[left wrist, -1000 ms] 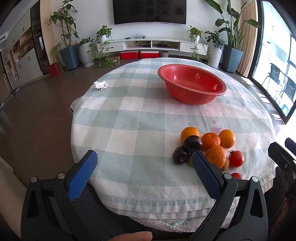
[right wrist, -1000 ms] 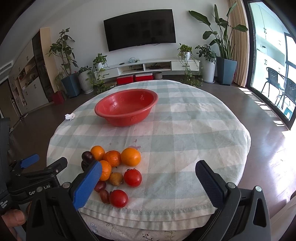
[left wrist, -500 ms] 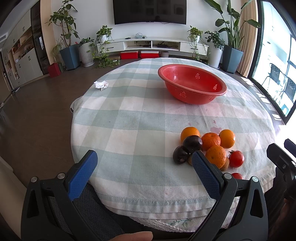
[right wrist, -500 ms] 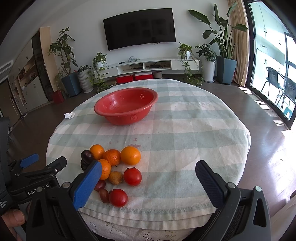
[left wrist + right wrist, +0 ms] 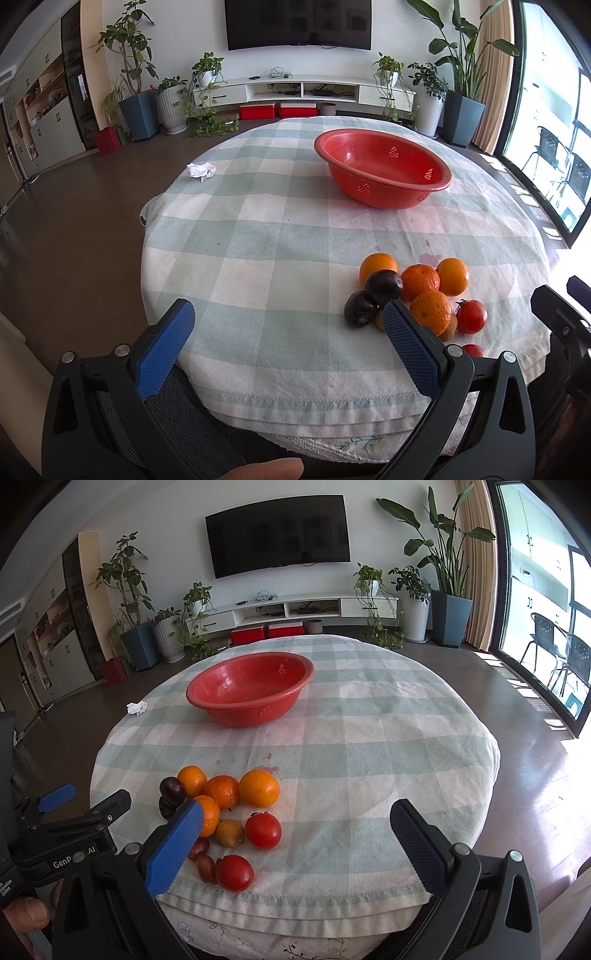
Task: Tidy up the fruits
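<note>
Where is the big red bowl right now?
The red bowl sits empty on the checked tablecloth on the table's far side, beyond the pile of fruit. In the right wrist view it is left of centre, with a crumpled tissue to its left.

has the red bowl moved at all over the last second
No. In the left wrist view the red bowl sits on the same checks of the tablecloth, same gap to the crumpled tissue.
</note>
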A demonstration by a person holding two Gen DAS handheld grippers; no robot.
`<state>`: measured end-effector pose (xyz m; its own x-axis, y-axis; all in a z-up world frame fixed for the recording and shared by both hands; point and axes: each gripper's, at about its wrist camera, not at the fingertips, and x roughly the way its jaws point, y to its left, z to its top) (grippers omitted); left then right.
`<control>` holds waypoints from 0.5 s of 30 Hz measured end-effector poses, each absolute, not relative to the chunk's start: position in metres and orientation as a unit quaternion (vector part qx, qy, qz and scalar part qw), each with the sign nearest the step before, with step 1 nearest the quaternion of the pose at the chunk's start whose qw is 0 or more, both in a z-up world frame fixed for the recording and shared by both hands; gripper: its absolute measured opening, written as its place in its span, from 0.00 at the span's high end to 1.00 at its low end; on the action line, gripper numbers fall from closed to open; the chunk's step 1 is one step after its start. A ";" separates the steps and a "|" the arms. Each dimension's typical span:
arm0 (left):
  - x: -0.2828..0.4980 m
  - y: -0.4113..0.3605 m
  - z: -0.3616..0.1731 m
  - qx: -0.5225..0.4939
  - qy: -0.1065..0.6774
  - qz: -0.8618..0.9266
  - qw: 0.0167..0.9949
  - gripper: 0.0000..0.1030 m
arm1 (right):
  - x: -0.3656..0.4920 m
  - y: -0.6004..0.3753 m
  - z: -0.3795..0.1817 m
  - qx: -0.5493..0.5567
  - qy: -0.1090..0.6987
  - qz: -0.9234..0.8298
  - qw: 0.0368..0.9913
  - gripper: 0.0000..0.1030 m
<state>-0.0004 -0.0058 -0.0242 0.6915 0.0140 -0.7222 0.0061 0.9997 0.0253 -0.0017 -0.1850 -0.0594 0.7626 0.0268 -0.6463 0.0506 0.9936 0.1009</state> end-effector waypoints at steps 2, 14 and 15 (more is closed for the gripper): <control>0.000 -0.006 -0.024 0.012 0.393 0.002 0.920 0.00 | -0.001 -0.185 -0.059 0.057 0.344 -0.006 0.937 0.00; -0.001 -0.006 -0.024 0.013 0.392 0.003 0.920 0.00 | -0.001 -0.185 -0.060 0.056 0.346 -0.006 0.936 0.00; 0.000 -0.006 -0.025 0.012 0.392 0.003 0.920 0.00 | -0.001 -0.184 -0.061 0.056 0.346 -0.006 0.936 0.00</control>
